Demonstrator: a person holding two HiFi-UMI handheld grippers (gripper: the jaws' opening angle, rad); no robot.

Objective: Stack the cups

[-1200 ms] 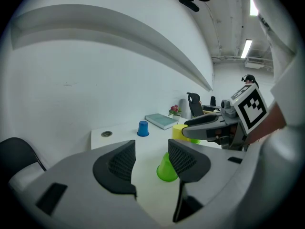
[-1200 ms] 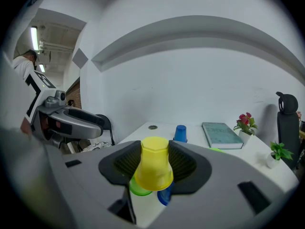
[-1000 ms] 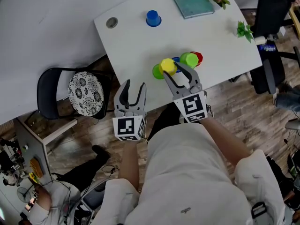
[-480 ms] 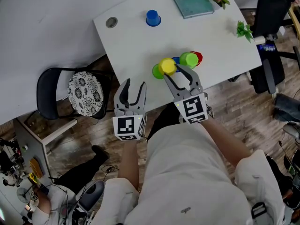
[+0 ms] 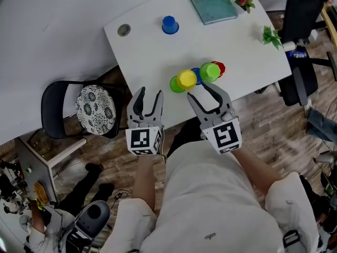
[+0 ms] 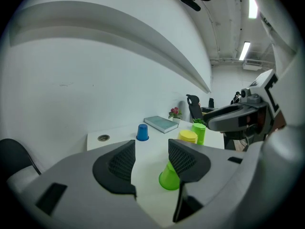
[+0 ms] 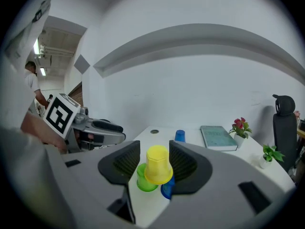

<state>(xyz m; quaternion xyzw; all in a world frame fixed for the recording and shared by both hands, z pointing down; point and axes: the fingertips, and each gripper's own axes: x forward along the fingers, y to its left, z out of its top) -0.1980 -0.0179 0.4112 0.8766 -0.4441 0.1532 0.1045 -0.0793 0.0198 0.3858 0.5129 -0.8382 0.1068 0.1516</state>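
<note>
White table, near edge: right gripper jaws stood apart, gripping nothing, yellow cup just beyond the tips. Left gripper likewise released and empty, by the table's corner. Yellow sat bunched with a tilted green cup, second green cup, red cup and near blue cup; far blue cup well apart. No single stack yet, so most stacking looked undone.

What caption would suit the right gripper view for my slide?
Open right gripper faces an inverted yellow cup with a green cup and a blue cup beside it.
</note>
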